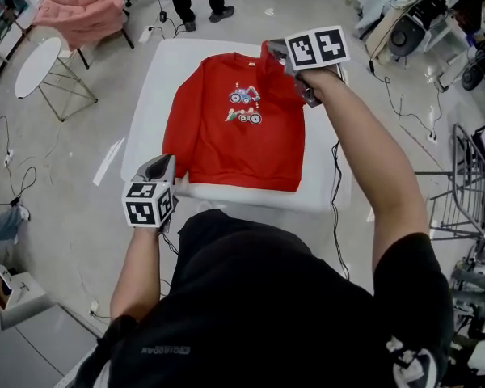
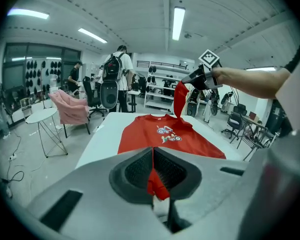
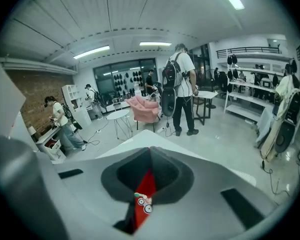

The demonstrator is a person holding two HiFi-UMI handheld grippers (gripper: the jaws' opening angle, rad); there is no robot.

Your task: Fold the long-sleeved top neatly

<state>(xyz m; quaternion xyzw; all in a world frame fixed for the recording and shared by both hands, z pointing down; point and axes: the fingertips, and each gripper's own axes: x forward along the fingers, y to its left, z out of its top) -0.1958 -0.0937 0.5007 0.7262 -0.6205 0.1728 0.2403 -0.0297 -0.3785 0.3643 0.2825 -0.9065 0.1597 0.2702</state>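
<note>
A red long-sleeved top [image 1: 234,128] with a small tractor print lies front up on the white table [image 1: 323,192]. My left gripper [image 1: 163,168] is at the top's near left hem corner, shut on a fold of red cloth [image 2: 157,181]. My right gripper [image 1: 287,59] is raised over the far right shoulder, shut on red fabric that hangs from it [image 2: 180,99]. In the right gripper view a strip of red cloth [image 3: 145,194] shows between the closed jaws. The sleeves are not visible spread out.
A pink armchair [image 1: 81,10] and a small round white table [image 1: 36,63] stand at the far left. A person with a backpack [image 2: 115,79] stands beyond the table's far edge. Cables run over the floor, and a wire rack [image 1: 469,184] stands at the right.
</note>
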